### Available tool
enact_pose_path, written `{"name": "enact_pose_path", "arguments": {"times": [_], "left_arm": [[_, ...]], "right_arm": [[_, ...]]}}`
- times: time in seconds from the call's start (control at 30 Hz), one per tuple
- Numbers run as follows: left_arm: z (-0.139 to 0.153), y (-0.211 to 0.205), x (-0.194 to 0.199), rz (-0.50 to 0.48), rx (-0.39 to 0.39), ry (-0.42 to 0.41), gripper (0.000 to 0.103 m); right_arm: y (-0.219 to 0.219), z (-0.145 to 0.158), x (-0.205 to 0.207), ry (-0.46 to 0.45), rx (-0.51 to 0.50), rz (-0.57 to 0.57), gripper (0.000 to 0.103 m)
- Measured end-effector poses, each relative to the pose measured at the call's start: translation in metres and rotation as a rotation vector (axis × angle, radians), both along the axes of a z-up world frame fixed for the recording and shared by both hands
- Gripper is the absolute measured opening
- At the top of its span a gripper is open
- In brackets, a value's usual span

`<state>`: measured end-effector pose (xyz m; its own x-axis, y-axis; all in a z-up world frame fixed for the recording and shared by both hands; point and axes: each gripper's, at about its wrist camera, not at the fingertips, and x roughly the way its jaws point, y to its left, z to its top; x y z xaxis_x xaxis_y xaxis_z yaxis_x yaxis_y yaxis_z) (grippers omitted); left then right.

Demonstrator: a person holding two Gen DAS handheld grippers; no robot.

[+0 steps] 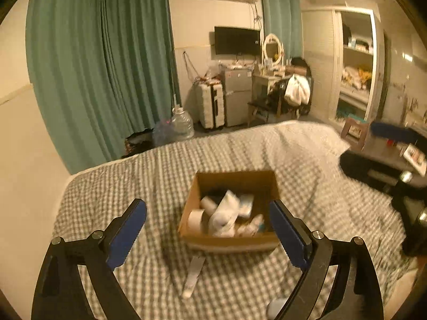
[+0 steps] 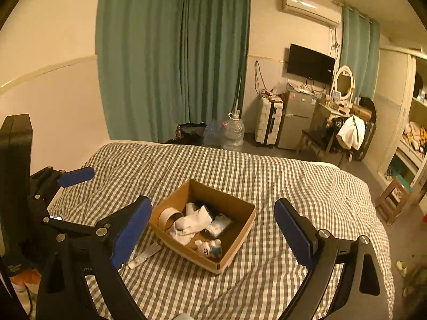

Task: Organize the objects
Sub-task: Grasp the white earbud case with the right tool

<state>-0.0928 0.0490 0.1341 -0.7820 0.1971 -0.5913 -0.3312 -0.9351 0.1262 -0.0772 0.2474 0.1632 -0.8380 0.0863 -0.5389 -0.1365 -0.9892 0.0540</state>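
Hanging above the grey and white checked bed cover (image 2: 267, 186), both grippers are spread wide with nothing between their blue pads. The left gripper (image 1: 208, 236) is looking down over a thin white tube (image 1: 194, 276) that is lying flat on the cover, just in front of the brown cardboard box (image 1: 229, 241). From the right gripper (image 2: 212, 233), the same tube (image 2: 145, 255) is showing beside the box's near left corner (image 2: 237, 250), close to it but not inside.

I am guessing the tube is the next thing to go in. To do it well, the left gripper should be coming down with one pad on each long side of the tube, pinching gently, since the soft cover may sink.

Inside the box are sitting a cardboard tape roll (image 2: 168, 217), white socks (image 2: 192, 222), a pale blue packet (image 2: 220, 224) and a small white toy (image 2: 209, 248). A bare strip along the right side looks like the best place to drop it.
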Motion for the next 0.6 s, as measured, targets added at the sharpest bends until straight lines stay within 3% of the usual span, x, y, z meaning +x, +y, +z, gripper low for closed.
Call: {"name": "enact_pose_path", "arguments": {"times": [0.23, 0.47, 0.6], "left_arm": [[-0.032, -0.035, 0.030, 0.015, -0.045, 0.020, 0.099], [-0.099, -0.057, 0.045, 0.097, -0.030, -0.013, 0.100], [-0.146, -0.060, 0.049, 0.139, -0.013, -0.059, 0.100]], "right_arm": [[-0.030, -0.041, 0.024, -0.064, 0.006, 0.044, 0.094], [-0.053, -0.125, 0.036, -0.165, -0.024, 0.082, 0.094], [-0.064, -0.184, 0.028, -0.288, -0.045, 0.135, 0.094]]}}
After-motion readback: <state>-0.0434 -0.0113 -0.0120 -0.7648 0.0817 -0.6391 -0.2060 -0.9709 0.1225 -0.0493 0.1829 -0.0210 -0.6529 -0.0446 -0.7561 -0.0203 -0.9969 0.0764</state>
